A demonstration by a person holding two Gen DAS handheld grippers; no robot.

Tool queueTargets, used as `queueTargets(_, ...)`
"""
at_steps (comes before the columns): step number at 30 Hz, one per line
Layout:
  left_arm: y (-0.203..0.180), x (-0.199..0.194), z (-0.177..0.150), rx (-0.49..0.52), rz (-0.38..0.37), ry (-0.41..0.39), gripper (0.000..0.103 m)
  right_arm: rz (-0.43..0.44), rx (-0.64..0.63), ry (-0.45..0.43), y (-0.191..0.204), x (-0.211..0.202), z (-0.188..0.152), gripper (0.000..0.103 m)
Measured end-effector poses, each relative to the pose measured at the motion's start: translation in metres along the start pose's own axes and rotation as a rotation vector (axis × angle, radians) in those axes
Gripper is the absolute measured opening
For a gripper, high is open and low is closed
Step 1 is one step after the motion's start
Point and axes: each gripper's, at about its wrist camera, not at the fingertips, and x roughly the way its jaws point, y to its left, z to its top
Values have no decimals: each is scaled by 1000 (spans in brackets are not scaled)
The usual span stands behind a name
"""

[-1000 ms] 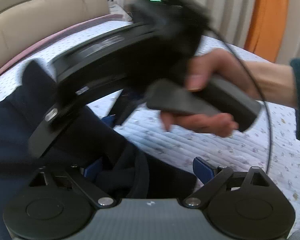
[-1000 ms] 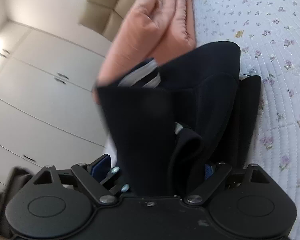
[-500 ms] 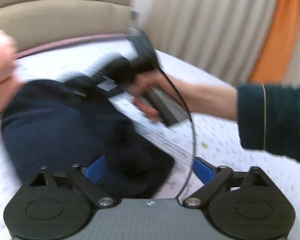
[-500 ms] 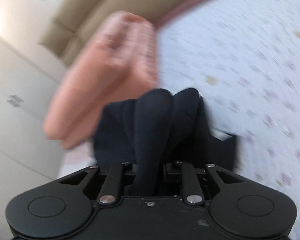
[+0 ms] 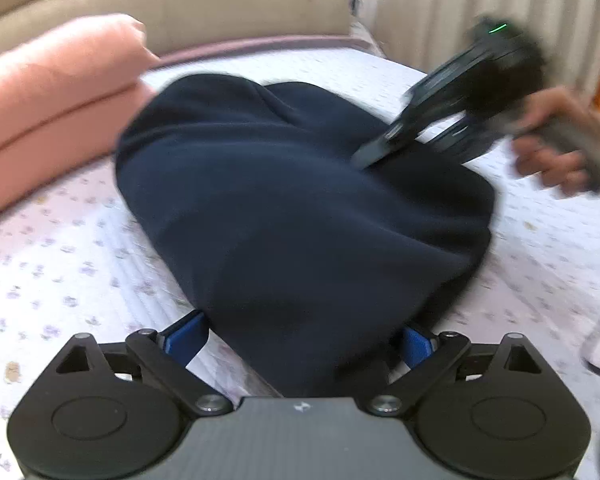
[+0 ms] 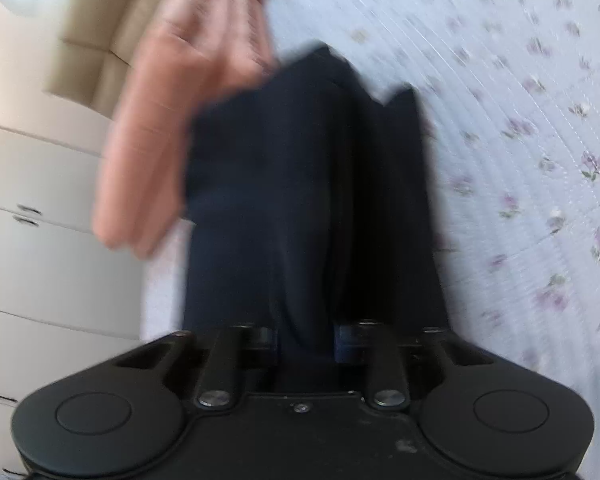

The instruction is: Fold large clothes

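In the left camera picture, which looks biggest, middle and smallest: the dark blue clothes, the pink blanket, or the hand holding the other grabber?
1. Dark blue clothes: fills the middle of the view, though it lies nearest the camera.
2. Pink blanket: partly cut off at the left edge.
3. Hand on the right gripper: smallest.

The dark garment [image 5: 300, 208] covers the inner sides of the left hand-held gripper [image 5: 304, 338], so only the blue outer edges of its fingers [image 5: 186, 334] show, and one cannot tell if the pads press on the cloth. The right hand-held gripper [image 5: 384, 148] is smeared by motion blur far on the right, its tips lost against the garment, and the hand [image 5: 556, 160] holding it is cut by the picture's edge. In the right wrist view the pink folded bedding [image 6: 164, 128] is blurred, and the garment hides the bed [image 6: 540, 120] under it.
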Motion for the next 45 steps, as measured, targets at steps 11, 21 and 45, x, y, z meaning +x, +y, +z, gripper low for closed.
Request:
queueTargets(11,28,-10,-18,-140,-138,27,78,59,143,-9,-52,-11,-21,80)
queueTargets(21,29,-1,-14,-126,-196,87,69,86,61,-72,-13,-43,-71,12)
queueTargets(45,76,46,-4,-321,-363,111,98,-309,-554,-154,110,65,2,103)
